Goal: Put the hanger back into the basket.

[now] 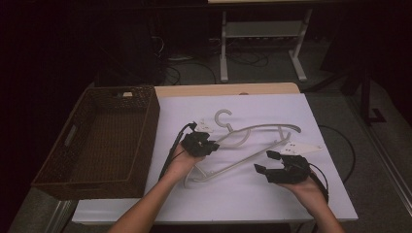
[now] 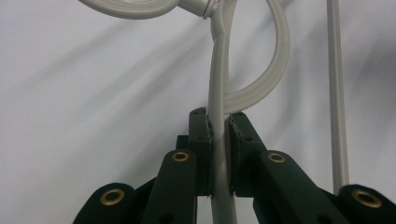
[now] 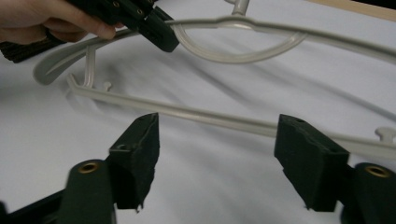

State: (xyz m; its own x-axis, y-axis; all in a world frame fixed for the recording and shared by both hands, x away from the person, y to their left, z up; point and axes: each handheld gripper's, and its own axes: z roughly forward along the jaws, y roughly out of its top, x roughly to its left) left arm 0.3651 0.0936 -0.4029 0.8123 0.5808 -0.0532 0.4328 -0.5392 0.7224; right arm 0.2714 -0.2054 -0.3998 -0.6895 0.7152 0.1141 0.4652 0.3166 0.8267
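Note:
A pale grey plastic clothes hanger (image 1: 252, 145) lies across the white table cover, its hook (image 1: 223, 118) pointing away from the person. My left gripper (image 1: 210, 145) is shut on the hanger's upper arm (image 2: 219, 140), the bar clamped between the two pads, with the curved inner loop (image 2: 268, 79) just beyond. In the right gripper view the left gripper (image 3: 161, 32) grips that same arm. My right gripper (image 1: 266, 161) stands open near the hanger's lower bar (image 3: 210, 116), which runs just beyond its spread fingertips (image 3: 217, 163) without touching them.
A dark brown wicker basket (image 1: 77, 160) with nothing in it stands at the table's left side. The white cover (image 1: 272, 194) spans the table, with a strip of wood (image 1: 228, 89) at the far edge. Cables trail from both grippers.

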